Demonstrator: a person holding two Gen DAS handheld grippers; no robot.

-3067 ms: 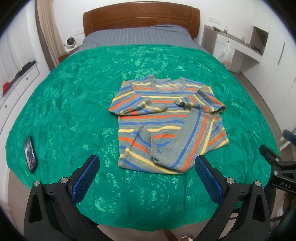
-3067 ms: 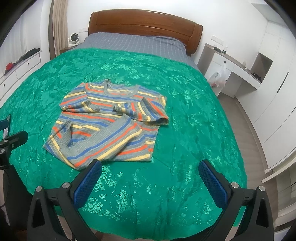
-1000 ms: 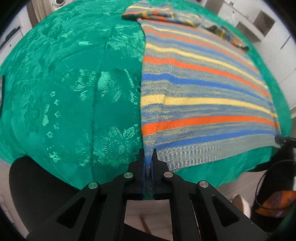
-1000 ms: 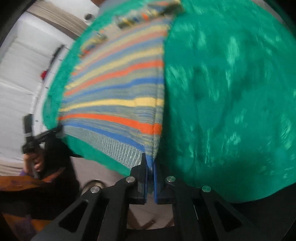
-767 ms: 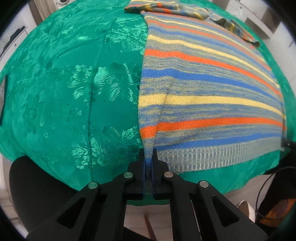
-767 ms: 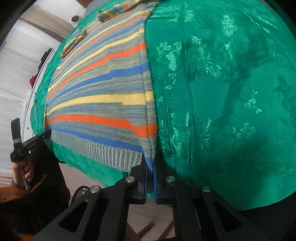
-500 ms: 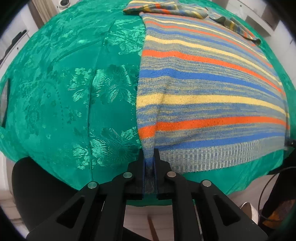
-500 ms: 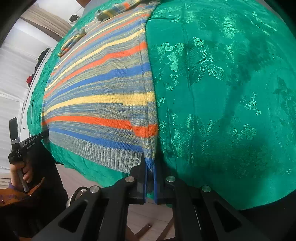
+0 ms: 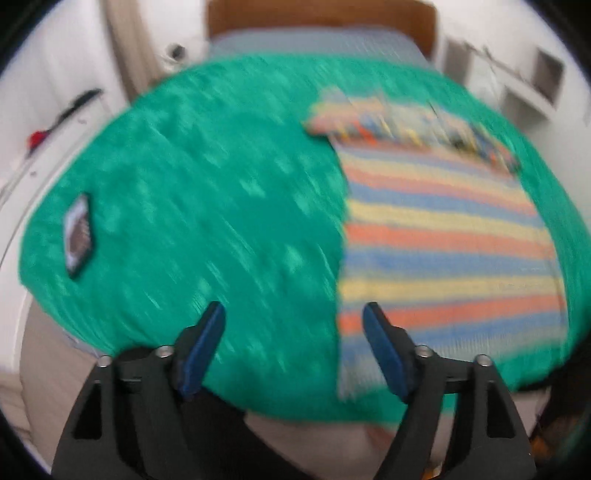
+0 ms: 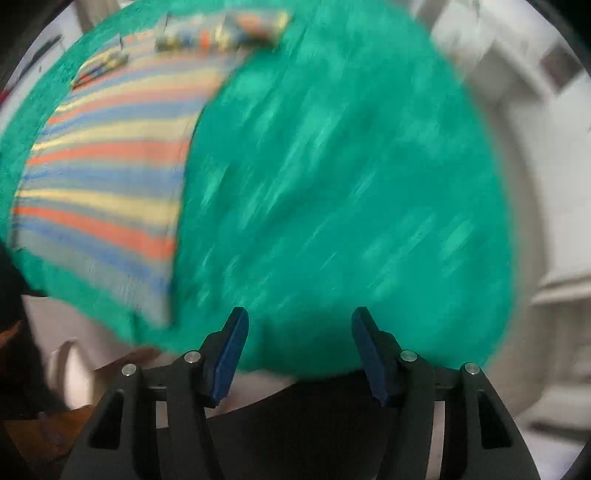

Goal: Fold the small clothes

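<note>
A striped sweater [image 9: 443, 243] in blue, orange, yellow and grey lies flat on the green bedspread [image 9: 221, 206], its ribbed hem at the near bed edge and its sleeves bunched at the far end. My left gripper [image 9: 293, 325] hangs above the hem's left corner, jaws opening, nothing between them. The sweater [image 10: 107, 177] fills the left of the right wrist view. My right gripper [image 10: 299, 330] is above the bedspread [image 10: 351, 184] just right of the hem's right corner, jaws opening and empty. Both views are motion-blurred.
A dark phone [image 9: 78, 236] lies on the bedspread at the left. A wooden headboard [image 9: 317, 14] and grey pillow area are at the far end. White furniture [image 9: 532, 77] stands to the right of the bed; floor shows below the near bed edge.
Both grippers were shut on the sweater's hem corners and have let go. Their jaws have spread and both have lifted up and away from the hem, which now lies on the bed.
</note>
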